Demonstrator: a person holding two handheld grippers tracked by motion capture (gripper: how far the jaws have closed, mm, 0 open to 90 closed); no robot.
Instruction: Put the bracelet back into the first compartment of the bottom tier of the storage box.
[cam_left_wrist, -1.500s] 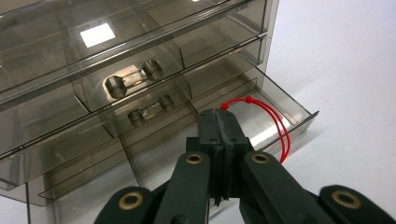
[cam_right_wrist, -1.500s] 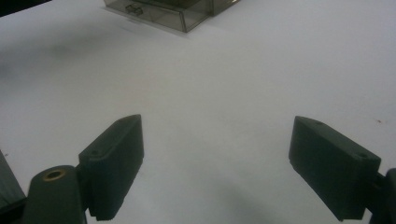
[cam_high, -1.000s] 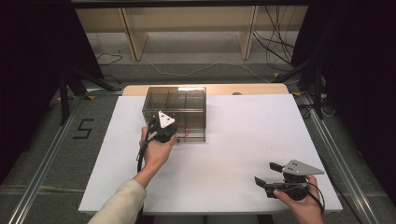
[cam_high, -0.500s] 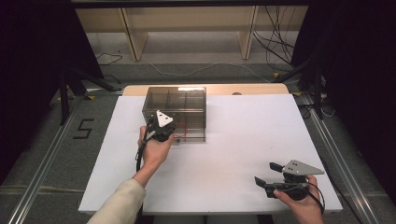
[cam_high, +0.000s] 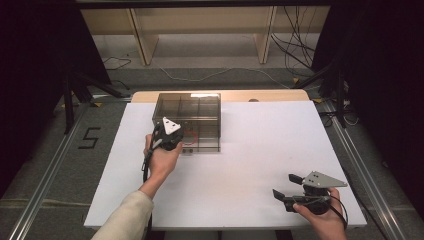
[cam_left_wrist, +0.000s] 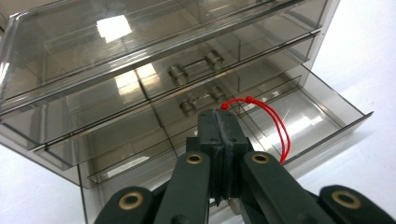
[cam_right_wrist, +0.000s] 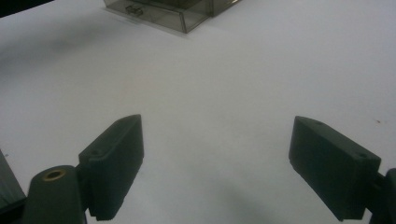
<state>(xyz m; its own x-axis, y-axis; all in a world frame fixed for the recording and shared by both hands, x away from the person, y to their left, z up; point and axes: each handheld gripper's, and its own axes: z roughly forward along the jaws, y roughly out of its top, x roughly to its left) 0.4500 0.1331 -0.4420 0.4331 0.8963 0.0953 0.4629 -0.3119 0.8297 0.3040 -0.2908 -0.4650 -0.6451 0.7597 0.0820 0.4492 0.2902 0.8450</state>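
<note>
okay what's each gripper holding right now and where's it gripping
The left gripper is shut on the red string loop of the clear smoky plastic drawer unit's bottom drawer. The right gripper is open, holding nothing.

The right gripper (cam_right_wrist: 217, 170) hangs over the white table (cam_right_wrist: 243, 88), its two black jaws spread wide apart with bare tabletop between them. The left jaw rises from the lower left beside a brass-coloured pivot pin (cam_right_wrist: 54, 175); the right jaw stands at the lower right edge. Far off, at the top of the picture and left of centre, sits a clear smoky plastic drawer box (cam_right_wrist: 173, 11) with its lowest drawer (cam_right_wrist: 159, 17) pulled out toward the near side, well apart from the jaws.
</note>
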